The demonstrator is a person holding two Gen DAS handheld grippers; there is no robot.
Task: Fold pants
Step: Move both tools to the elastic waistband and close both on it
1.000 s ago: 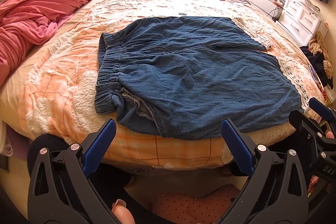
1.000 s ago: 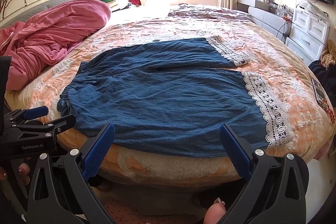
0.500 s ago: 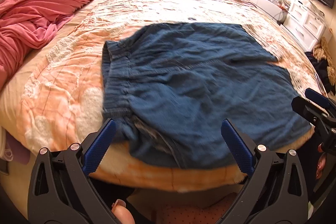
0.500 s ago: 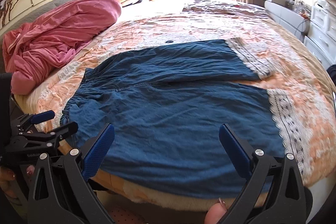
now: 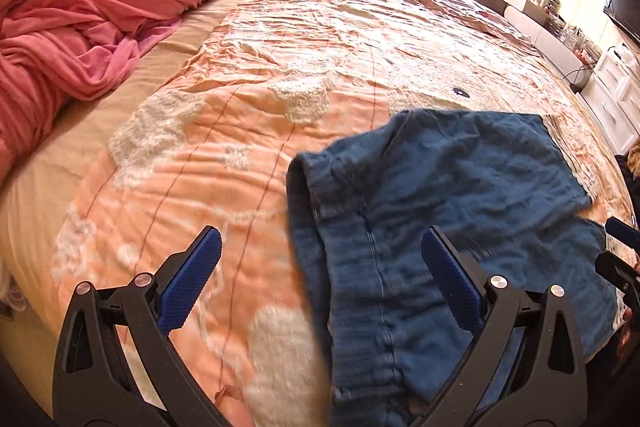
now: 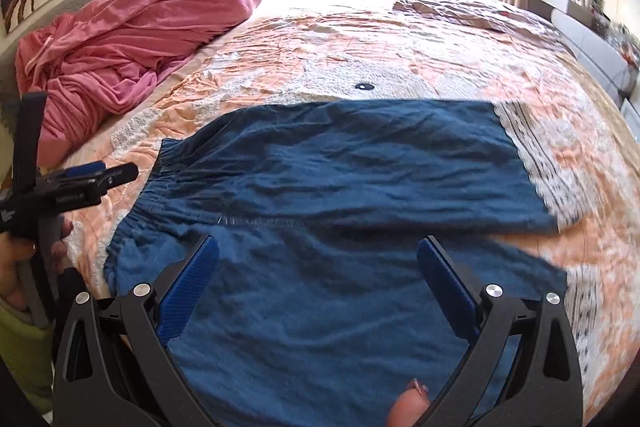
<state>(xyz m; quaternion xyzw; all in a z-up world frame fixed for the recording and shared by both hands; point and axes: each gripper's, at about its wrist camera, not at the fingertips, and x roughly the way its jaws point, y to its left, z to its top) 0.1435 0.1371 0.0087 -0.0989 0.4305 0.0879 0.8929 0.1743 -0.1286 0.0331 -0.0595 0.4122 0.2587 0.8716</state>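
- Two claws hang over a bed [image 6: 400,43] covered by a peach quilt with white fleecy patches; one pair of blue pants [image 6: 340,187] lies spread flat on it, near the front edge.
- Far left on the bed, a pink blanket [image 6: 132,39] is heaped up, well apart from the pants.
- The left claw [image 5: 320,281] stands wide, nothing between its blue pads; its left finger is over bare quilt, its right finger over the pants near the waistband. In the right wrist view the same claw [image 6: 116,173] shows side-on at the left edge, just beside the waistband, with a hand [image 6: 24,267] gripping its handle.
- The pants' gathered elastic waistband [image 6: 160,167] points left; a puckered, ruffled edge runs along it.
- The cloth is dark blue, denim-like, softly creased all over. A seam [image 5: 380,307] runs down the fabric in the left wrist view.
- The two legs stretch to the right, the far leg lying straight, the near leg beside it, with a strip of quilt showing between their ends.
- Each leg ends in a broad white lace cuff [image 6: 532,155], blurred in both views.
- The right claw [image 6: 318,279] is also spread wide and empty, poised above the near leg; a fingertip [image 6: 408,405] shows at the bottom edge.
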